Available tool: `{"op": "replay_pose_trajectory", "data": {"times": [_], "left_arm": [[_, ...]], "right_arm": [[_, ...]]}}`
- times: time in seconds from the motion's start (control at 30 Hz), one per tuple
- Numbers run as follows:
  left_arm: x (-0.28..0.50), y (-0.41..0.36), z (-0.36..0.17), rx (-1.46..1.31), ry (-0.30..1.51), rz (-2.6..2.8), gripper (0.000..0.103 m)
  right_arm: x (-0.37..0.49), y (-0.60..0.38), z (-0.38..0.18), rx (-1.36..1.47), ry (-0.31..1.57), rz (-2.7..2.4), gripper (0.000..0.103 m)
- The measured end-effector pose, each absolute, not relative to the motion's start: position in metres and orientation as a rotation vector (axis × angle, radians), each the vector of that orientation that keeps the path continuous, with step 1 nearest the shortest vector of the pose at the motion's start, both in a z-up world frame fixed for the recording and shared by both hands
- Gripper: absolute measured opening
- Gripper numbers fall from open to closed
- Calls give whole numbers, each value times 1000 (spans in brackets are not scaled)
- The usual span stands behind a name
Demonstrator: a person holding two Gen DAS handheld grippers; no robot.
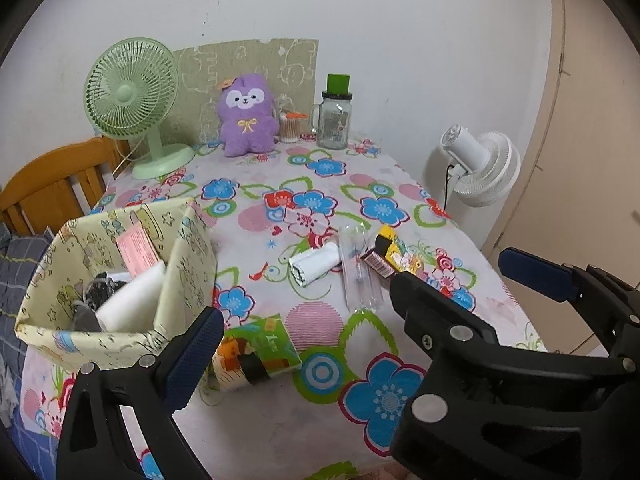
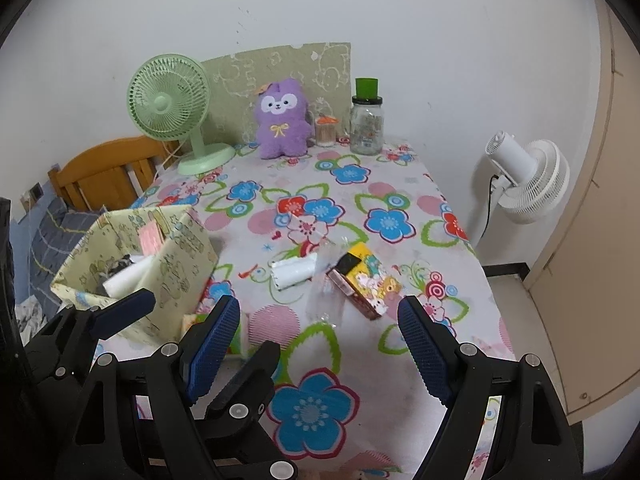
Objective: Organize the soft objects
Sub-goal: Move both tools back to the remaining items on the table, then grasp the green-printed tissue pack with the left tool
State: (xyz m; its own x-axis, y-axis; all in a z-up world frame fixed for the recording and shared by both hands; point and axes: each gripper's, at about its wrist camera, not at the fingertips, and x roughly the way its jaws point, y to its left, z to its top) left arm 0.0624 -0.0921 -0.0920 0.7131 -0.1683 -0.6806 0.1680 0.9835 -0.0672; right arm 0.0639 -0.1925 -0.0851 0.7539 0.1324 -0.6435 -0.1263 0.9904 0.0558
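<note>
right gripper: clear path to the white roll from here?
Probably yes. The right gripper is open and empty, and the white roll lies ahead on bare tablecloth. Only a clear wrapper touches its right end; the left gripper sits off to the side.

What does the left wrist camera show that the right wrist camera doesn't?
Only the left wrist: the green packet in front of the fabric basket, in full; the other view nearly hides it. Only the right wrist: the whole face of the yellow packet. Both: the purple plush, green fan, white roll and glass jar.
</note>
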Motion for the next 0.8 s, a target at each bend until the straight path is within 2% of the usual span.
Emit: {"op": "replay_pose_trajectory", "data": {"times": [0.37,0.8], "left_arm": [[66,-89,-124,-40,764,-32,101],[84,-83,-160,-44,865,29,101]], "right_arm": [[77,-201,-120,4,741,175,84],[94,-197,-154,-7,800,202,84]]}}
